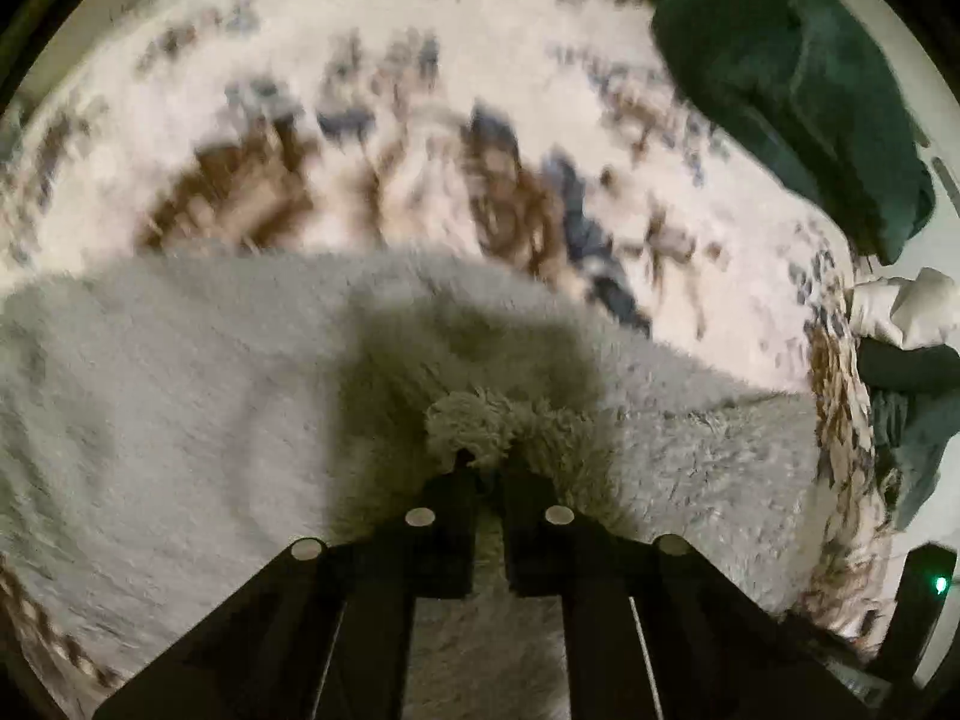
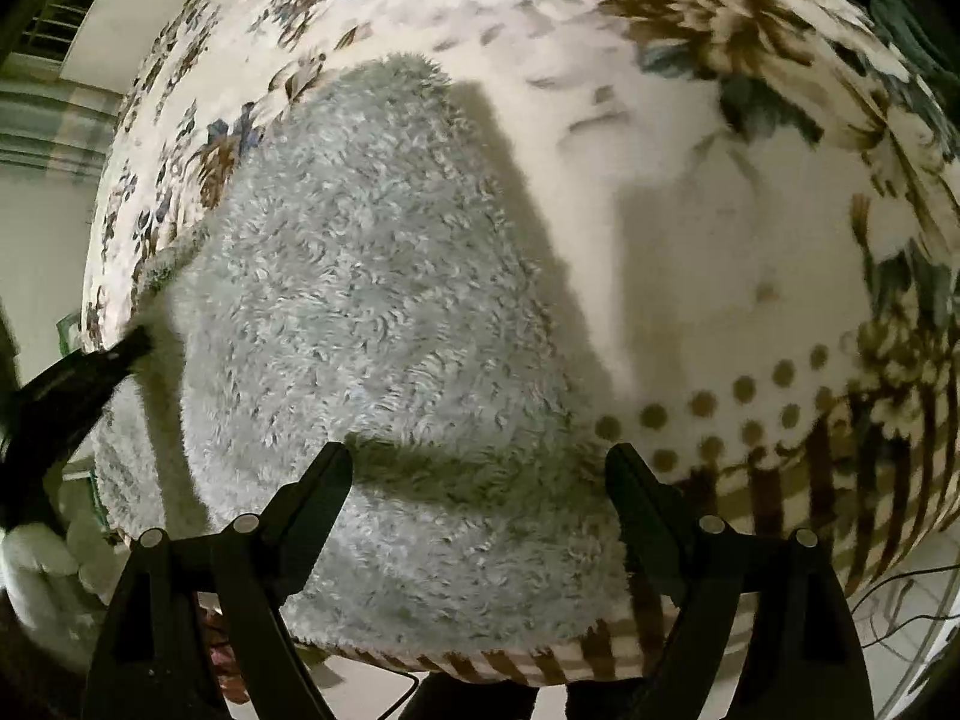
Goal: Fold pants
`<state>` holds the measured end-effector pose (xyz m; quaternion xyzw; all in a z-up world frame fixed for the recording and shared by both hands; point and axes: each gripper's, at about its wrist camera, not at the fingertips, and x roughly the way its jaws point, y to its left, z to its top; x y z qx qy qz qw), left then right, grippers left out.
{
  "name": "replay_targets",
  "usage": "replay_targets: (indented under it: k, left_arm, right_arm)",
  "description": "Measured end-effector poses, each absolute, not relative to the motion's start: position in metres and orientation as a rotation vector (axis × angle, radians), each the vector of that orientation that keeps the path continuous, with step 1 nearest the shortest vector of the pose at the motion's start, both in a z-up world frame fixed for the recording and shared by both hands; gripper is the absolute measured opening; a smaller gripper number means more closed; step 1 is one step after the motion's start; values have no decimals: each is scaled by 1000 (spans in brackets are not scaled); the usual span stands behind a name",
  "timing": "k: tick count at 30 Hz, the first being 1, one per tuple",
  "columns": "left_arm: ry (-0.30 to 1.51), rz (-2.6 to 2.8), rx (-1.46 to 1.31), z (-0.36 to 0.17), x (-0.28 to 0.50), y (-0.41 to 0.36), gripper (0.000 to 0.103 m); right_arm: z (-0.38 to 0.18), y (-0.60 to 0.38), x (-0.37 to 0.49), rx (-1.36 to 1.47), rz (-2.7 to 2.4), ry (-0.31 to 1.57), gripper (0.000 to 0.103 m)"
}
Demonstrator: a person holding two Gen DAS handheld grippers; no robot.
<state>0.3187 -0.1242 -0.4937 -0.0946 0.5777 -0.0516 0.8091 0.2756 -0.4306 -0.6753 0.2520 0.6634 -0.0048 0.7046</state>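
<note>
One pair of fluffy pale grey pants (image 2: 372, 300) lies spread on a bed covered by a floral blanket (image 2: 690, 192), white with brown and blue-green flowers, dots and a striped border. In the right wrist view the fabric runs from the near edge of the bed up toward the far left, with bare blanket to its right.

The left gripper (image 1: 487, 468) has its jaws pressed nearly together on a raised tuft of the pants' edge, the fleece bunched up just ahead of the tips; its shadow falls dark on the pile beyond. That same gripper shows in the right wrist view as a black finger (image 2: 129, 348) reaching into the pants' left edge.

The right gripper (image 2: 480, 462) hovers over the near end of the garment with its jaws spread wide, one tip over the fleece at the left, the other at the pants' right border where the dotted blanket begins. Nothing sits between them but fabric below; whether the tips touch it is unclear.

Around this: one dark green cloth bundle (image 1: 798, 90) lies at the far right corner of the bed in the left wrist view, well apart from the pants. A white-gloved hand (image 1: 900, 306) shows at the right rim there. Thin black cables (image 2: 900, 606) trail on the floor beside the bed. Much of the left view is motion-blurred
</note>
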Motion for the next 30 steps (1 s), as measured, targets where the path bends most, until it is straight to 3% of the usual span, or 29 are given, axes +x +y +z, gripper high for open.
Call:
replay_targets:
  k: [4,5,11,14,19,20,21,26,30]
  left_arm:
    - [1281,-110,-353,-491,318,-85,12]
    - [1284,-105,-382,-490,316,-79,22]
    - [1318,-96,-505,-480,271,-57,50]
    - [1387,-114,-506,-501,250,-67,53]
    - [1483,-104,-413,-551,254,-94,49]
    - [1459,-113,-385,-551,256,-100,22]
    - [1424,-151,-376,-544,258,-105,5]
    - [1299,-165,-314,-508,264,-101,6]
    - [1391,-144,-389,-533,268,-88,10]
  right_arm:
    - [-674,-437,272,587,-15,1474,88]
    - [-674,-438,271,596,-17,1473,88]
    - [-666,-444,266,650,-13,1458,88]
    - [-666,-443,264,659,-11,1464,88]
    - [-676,-431,264,636,1,1495,88]
    - [-677,-428,265,627,3,1499,88]
    - [-678,-425,265,611,5,1502,88]
    - [-678,-416,266,566,5,1506,88]
    - [-684,-403,267,514,-21,1534,88]
